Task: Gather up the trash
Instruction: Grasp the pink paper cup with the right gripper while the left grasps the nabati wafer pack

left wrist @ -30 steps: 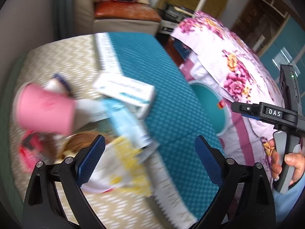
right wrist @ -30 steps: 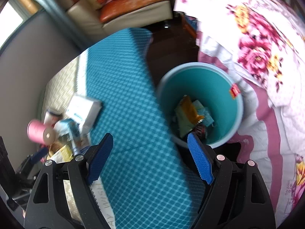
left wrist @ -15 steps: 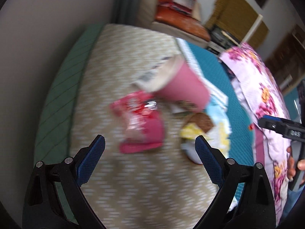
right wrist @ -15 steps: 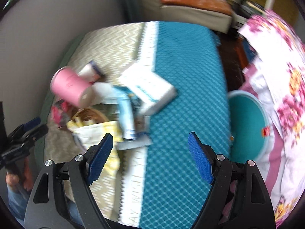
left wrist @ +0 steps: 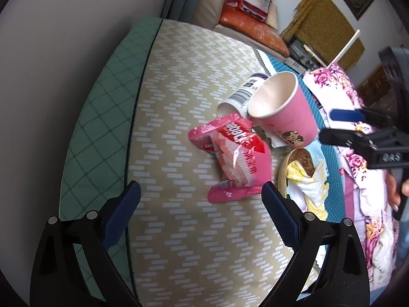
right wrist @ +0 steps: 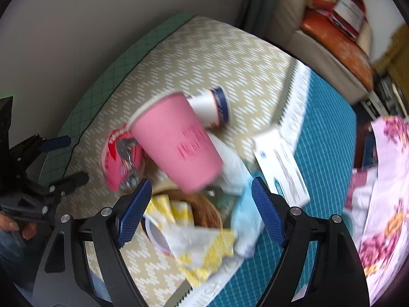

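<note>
A heap of trash lies on the patterned table. A pink snack wrapper [left wrist: 235, 156] sits just ahead of my left gripper [left wrist: 200, 206], which is open and empty. Behind it a pink paper cup [left wrist: 283, 110] lies on its side against a white and blue cup [left wrist: 242, 93]. A yellow and white wrapper with a brown cake [left wrist: 304, 176] lies to the right. My right gripper [right wrist: 200, 202] hangs open and empty above the pink cup [right wrist: 176, 143], the yellow wrapper [right wrist: 199, 240] and a white box [right wrist: 281, 165]. The right gripper's fingers [left wrist: 345, 115] show at the left view's right edge.
The table has a beige zigzag cloth [left wrist: 184, 81], a green edge [left wrist: 102, 107] by the wall, and a teal cloth [right wrist: 329, 117]. A floral bedspread [right wrist: 383, 179] lies to the right. A sofa with an orange cushion [left wrist: 248, 23] stands behind. The bin is hidden.
Both grippers swung left from the teal cloth and bin over to the trash heap. The left now faces the pink wrapper; the right view no longer shows the bin. Both stayed open.
</note>
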A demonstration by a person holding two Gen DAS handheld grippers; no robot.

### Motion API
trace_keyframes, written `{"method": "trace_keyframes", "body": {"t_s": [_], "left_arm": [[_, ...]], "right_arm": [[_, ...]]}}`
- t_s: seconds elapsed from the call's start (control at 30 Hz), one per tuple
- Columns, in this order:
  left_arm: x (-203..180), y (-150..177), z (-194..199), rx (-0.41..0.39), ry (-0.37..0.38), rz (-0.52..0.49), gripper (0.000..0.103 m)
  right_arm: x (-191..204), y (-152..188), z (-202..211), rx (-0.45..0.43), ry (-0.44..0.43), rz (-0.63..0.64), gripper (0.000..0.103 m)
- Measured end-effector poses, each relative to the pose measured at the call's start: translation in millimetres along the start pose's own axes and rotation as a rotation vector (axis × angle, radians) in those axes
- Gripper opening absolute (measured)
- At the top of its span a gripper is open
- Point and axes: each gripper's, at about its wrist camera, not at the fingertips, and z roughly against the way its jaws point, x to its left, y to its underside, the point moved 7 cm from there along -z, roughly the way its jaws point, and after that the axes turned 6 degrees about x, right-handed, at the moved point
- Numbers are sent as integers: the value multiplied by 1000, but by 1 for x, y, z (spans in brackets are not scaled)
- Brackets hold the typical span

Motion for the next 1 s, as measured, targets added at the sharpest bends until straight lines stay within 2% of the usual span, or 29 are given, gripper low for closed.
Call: {"method": "trace_keyframes", "body": {"t_s": [0.33, 0.37, 0.43, 0.57, 0.73, 1.0], "left_arm": [[14, -1, 1, 4, 46, 42, 95], [13, -1, 1, 5, 50, 43, 95], [9, 0, 0, 11, 63, 43, 95], [-6, -1, -4, 21, 85, 17, 95], [-33, -8, -15, 33, 103, -38, 95], [-46, -28, -42, 69, 63, 11, 95]], "right_arm": [[27, -34, -35, 40, 18, 134, 76], [29, -35, -39, 45, 20, 140, 70], [32, -34, -41, 42, 17, 135, 65], [30, -31, -30, 17, -28, 85, 63], [8, -23, -9, -19, -69, -51, 63], [-49, 14, 6, -49, -86, -261, 63]]}}
